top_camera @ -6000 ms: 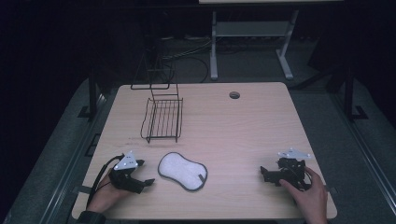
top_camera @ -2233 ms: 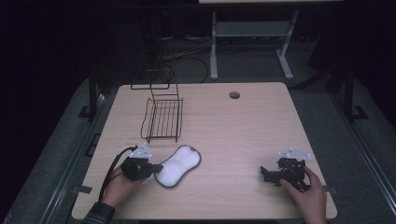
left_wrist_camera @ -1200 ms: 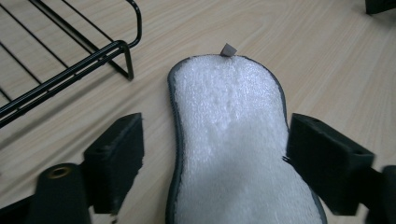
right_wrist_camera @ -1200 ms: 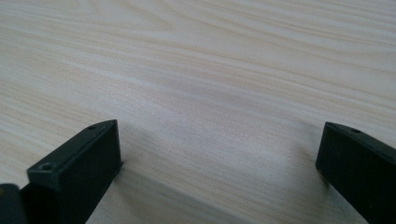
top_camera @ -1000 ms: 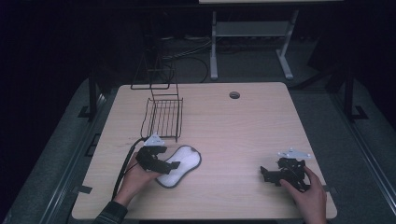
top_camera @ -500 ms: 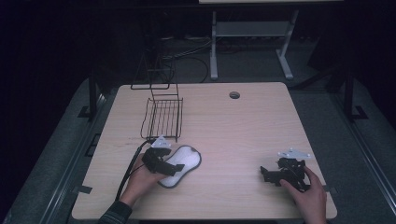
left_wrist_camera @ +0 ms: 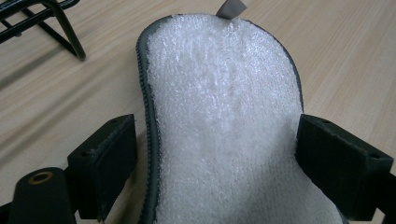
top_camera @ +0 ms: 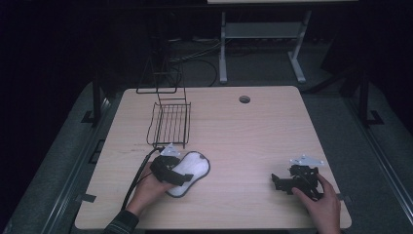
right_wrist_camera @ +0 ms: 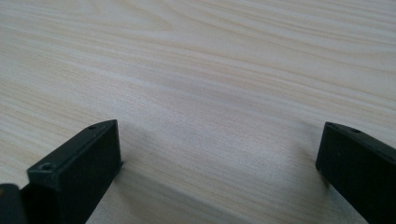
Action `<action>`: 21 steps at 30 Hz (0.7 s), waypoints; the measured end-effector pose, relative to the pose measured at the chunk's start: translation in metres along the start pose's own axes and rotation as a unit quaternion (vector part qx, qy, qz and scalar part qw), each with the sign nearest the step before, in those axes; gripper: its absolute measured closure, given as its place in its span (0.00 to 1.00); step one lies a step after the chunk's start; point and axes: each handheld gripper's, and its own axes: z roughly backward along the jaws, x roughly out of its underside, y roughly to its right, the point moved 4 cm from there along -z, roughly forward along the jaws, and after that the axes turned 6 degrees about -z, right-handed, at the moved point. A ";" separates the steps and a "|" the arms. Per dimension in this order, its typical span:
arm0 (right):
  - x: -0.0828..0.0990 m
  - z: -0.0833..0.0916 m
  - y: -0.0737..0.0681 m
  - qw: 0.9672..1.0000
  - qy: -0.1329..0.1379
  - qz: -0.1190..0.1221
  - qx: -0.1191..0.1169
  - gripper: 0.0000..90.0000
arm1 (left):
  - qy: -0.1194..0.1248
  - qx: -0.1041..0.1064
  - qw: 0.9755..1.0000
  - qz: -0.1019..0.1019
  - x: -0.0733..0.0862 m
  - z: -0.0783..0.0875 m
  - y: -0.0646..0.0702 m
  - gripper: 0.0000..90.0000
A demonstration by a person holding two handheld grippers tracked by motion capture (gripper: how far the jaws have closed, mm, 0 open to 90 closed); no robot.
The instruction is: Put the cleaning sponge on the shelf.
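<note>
A white fluffy pad [top_camera: 193, 166] with a grey bound edge lies flat on the wooden table [top_camera: 243, 141], just in front of a black wire basket [top_camera: 169, 122]. My left gripper [top_camera: 181, 176] rests over the pad's near end. In the left gripper view the pad [left_wrist_camera: 219, 107] runs away from me, and my left gripper [left_wrist_camera: 217, 140] stands open with one jaw on either side of the pad's narrow waist. A small gap shows at the left jaw. My right gripper [top_camera: 276, 182] sits at the front right, held by a hand. It is open [right_wrist_camera: 219, 140] over bare wood.
The wire basket's tall handle frame [top_camera: 157, 73] rises at the table's back left. A round cable hole [top_camera: 244, 99] sits near the far edge. A basket foot [left_wrist_camera: 70, 39] stands close to the pad's far left. Dark floor and a desk frame lie beyond the table.
My left gripper has moved right and forward from the table's front left onto the pad, which turned and shifted a little toward the basket. The right gripper stayed still.
</note>
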 end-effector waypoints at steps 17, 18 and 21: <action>0.000 0.000 0.000 1.000 0.000 -0.002 0.001 0.00 | -0.011 0.010 1.000 -0.001 -0.003 0.003 0.002 0.29; 0.000 0.000 0.000 1.000 0.000 -0.002 0.001 0.00 | -0.009 0.010 1.000 0.000 -0.003 0.004 0.002 0.29; 0.000 0.000 0.000 1.000 0.000 -0.002 0.001 0.00 | -0.012 0.009 1.000 -0.007 -0.004 0.005 0.003 0.30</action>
